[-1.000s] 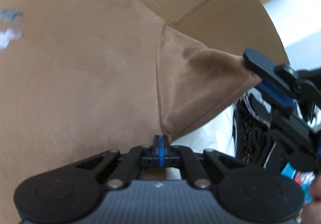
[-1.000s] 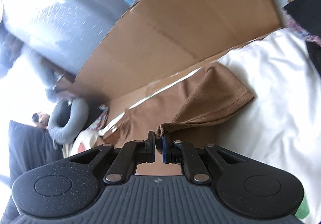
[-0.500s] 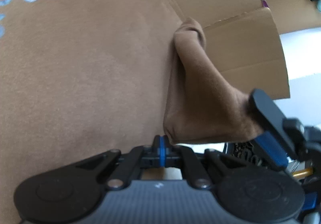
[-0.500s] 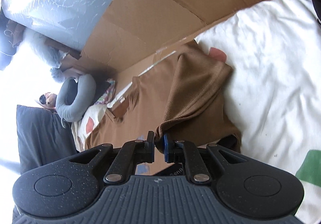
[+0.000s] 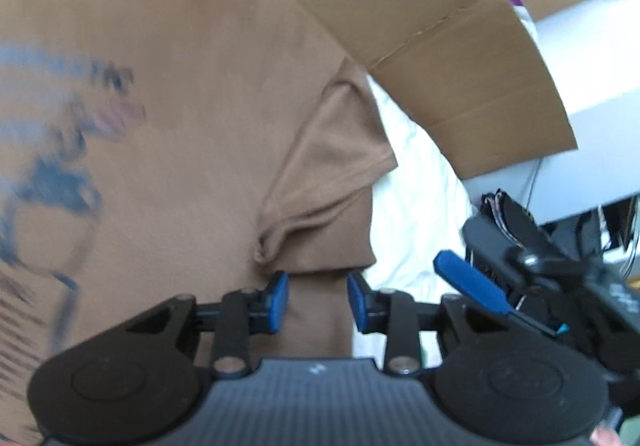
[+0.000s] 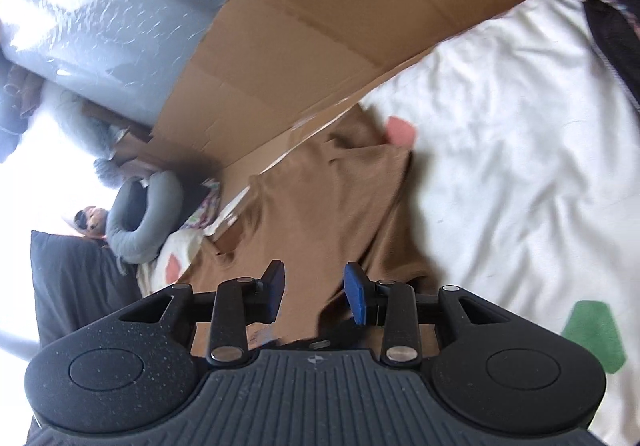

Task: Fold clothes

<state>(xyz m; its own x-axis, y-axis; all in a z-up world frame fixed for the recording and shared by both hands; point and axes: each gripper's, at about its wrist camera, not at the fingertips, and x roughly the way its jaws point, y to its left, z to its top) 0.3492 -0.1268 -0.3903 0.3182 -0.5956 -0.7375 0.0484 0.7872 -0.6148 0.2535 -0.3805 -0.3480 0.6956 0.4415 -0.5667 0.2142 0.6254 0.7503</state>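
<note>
Left wrist view alone shows blurred, perhaps printed, blue lettering on the brown T-shirt [image 5: 192, 150]; right wrist view alone shows a grey neck pillow [image 6: 140, 222].

Both left tongs [image 5: 316, 300] and right tongs [image 6: 314, 292] gape, released, just above the soft shirt's folded sleeve [image 6: 372, 206] on the white sheet [image 6: 520, 150].

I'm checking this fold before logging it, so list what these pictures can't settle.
- Print on the shirt: left wrist view, motion blur makes it unreadable.
- Shirt hem: right wrist view, hidden behind the right gripper.
- Shirt's far side: left wrist view, cut off by the left edge.
- Left gripper: whether its open fingers touch the cloth is unclear.
</note>
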